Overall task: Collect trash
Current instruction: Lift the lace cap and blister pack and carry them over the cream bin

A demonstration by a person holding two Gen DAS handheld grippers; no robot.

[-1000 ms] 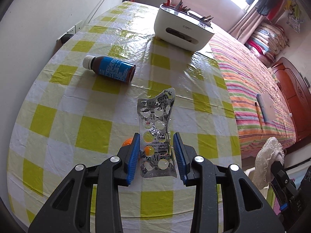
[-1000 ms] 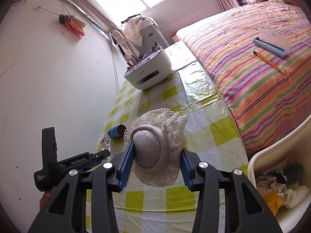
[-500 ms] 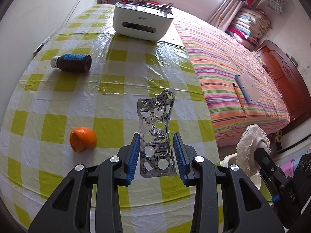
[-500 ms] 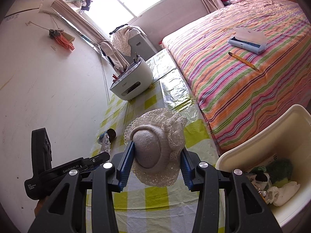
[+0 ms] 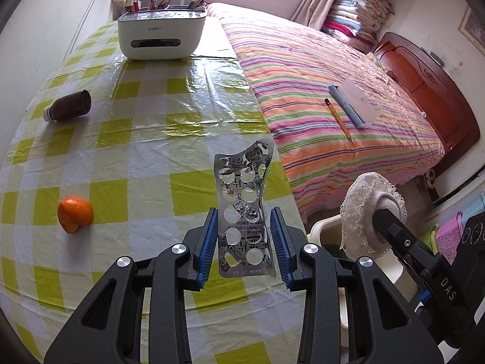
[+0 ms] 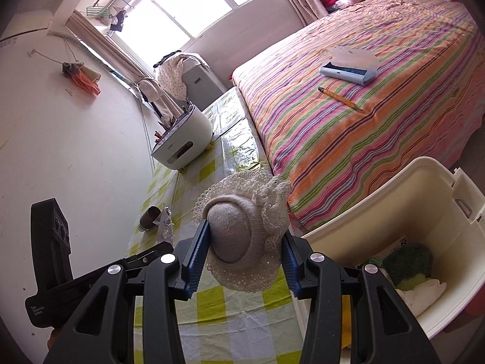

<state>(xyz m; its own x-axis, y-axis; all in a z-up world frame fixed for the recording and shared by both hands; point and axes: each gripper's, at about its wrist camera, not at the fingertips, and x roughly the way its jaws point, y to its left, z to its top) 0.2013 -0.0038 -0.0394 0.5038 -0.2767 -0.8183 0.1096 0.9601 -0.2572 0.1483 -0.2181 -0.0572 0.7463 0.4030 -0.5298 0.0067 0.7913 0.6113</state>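
Your left gripper [image 5: 244, 244] is clamped on an emptied blister pack [image 5: 245, 209], its blue pads pressing both long edges so the silver strip stands upright above the near right part of the table [image 5: 145, 157]. Your right gripper [image 6: 245, 253] is closed on a small lace-trimmed hat [image 6: 242, 236], pinched at the crown with the brim spilling past the pads; in the left wrist view the same hat [image 5: 368, 209] hangs to the right of the blister pack, off the table's right edge. Just below and to the right of the hat stands the white trash bin [image 6: 403, 200], beside the table's near right corner, already holding a green knitted item [image 6: 409, 257] and white crumpled material [image 6: 424, 291]. In the left wrist view only a part of the bin's rim [image 5: 326, 226] shows between the two tools. On the yellow-checked tablecloth you have an orange [image 5: 75, 214] at the near left, well apart from the blister pack, and a brown bottle [image 5: 68, 109] lying on its side farther back at the left. A white organizer [image 5: 162, 35] with pens sits at the far end of the table. To the right runs a striped bed [image 5: 333, 103], with a pencil [image 5: 337, 117] and a blue-edged case [image 5: 353, 103] lying close together on it.
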